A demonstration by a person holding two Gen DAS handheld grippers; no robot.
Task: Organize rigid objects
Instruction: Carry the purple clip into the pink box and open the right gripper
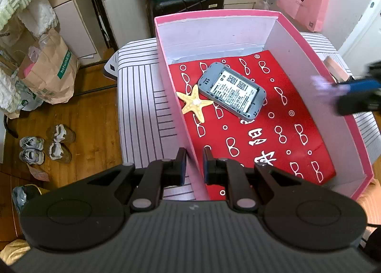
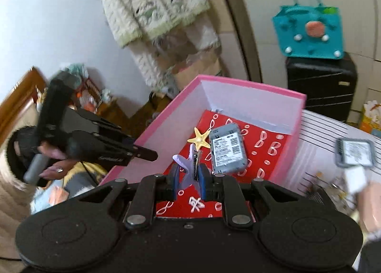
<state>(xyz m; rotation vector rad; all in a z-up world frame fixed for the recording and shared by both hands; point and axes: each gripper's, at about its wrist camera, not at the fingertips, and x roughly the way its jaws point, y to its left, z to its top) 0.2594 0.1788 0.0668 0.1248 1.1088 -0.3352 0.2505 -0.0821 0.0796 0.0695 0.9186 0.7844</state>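
A pink box (image 1: 214, 13) lined with red patterned paper stands on a striped cloth. Inside it lie a yellow starfish (image 1: 194, 103) and a grey pocket device (image 1: 232, 89) with a label. My left gripper (image 1: 194, 153) is shut on the box's left wall, one finger on each side. My right gripper (image 2: 188, 172) is shut on a lilac hair clip (image 2: 183, 161) and hovers over the box's (image 2: 250, 84) near end, short of the starfish (image 2: 200, 139) and device (image 2: 227, 151). In the left wrist view the right gripper (image 1: 338, 87) is a blur at the box's right wall.
A second grey device (image 2: 354, 153) lies on the striped cloth (image 2: 319, 134) right of the box. A black suitcase (image 1: 185, 3) with a teal bag stands behind. A paper bag (image 1: 52, 70) and shoes (image 1: 45, 146) sit on the wooden floor at the left.
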